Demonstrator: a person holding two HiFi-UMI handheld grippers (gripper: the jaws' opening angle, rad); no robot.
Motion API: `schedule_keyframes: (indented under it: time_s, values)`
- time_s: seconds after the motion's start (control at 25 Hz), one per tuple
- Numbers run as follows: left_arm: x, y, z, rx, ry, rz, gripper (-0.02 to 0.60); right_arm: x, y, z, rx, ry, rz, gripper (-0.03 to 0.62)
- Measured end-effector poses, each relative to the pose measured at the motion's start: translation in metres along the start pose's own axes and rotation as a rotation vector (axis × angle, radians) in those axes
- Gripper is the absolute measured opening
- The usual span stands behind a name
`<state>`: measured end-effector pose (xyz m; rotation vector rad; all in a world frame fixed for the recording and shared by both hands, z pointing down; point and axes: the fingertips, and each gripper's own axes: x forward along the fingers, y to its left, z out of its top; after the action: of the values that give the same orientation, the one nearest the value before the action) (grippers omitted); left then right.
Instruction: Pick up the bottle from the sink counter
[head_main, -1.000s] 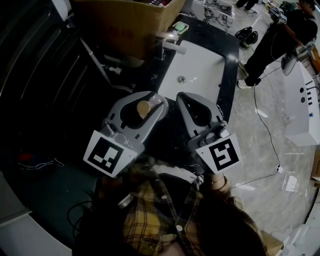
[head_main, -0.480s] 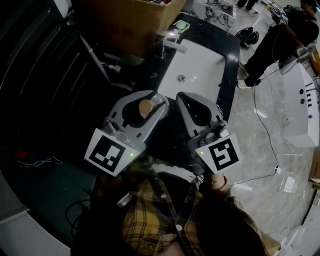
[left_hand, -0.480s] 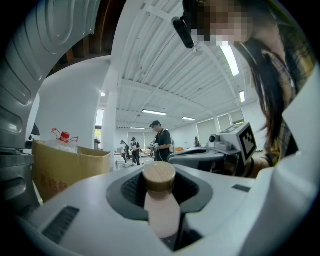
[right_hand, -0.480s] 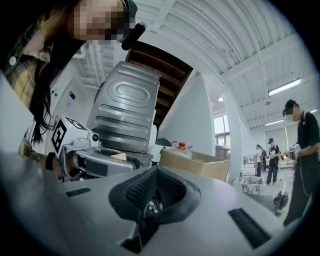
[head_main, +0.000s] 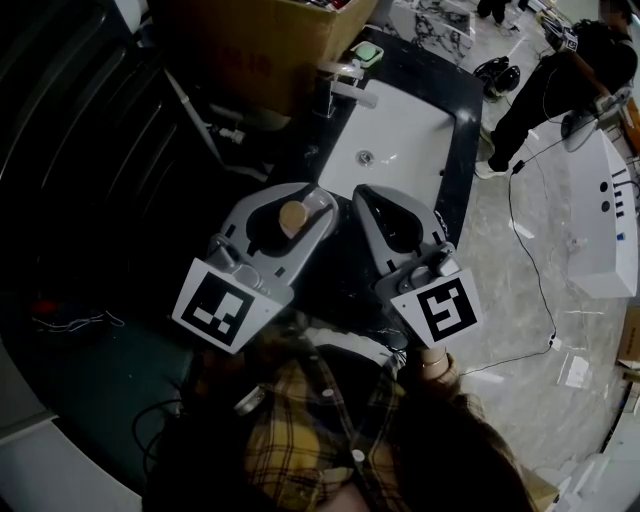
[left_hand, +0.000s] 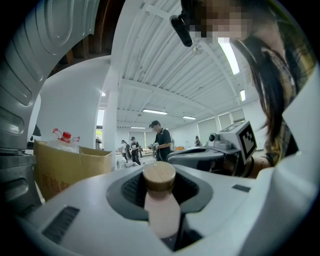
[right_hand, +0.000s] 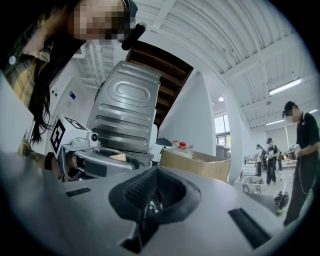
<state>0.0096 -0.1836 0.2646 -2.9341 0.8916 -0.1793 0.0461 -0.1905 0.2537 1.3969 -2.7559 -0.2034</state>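
Observation:
I see the bottle's round wooden cap (head_main: 292, 214) in the head view, sticking up from the pocket of my left gripper (head_main: 300, 202). In the left gripper view the bottle (left_hand: 161, 210) has a pale pink body under that cap (left_hand: 159, 176), and my left gripper (left_hand: 160, 189) is shut on it. My right gripper (head_main: 372, 205) hangs beside it to the right, apart from the bottle. In the right gripper view its jaws (right_hand: 155, 192) are shut with nothing between them. Both are held level in front of the person's chest, above the near end of the sink counter (head_main: 462, 110).
A white sink basin (head_main: 400, 140) with a faucet (head_main: 345, 88) lies in the black counter ahead. A green soap dish (head_main: 364, 52) and a cardboard box (head_main: 260, 40) stand at the far end. A person in black (head_main: 560, 80) and a white cabinet (head_main: 610, 210) are at the right.

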Motion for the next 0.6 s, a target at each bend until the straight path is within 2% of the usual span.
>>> schedule_keyframes:
  time_s: [0.6]
  values:
    - [-0.0047, 0.0043, -0.0029, 0.011, 0.011, 0.018, 0.120, 0.0015, 0.0028, -0.0037, -0.002, 0.023, 0.004, 0.017]
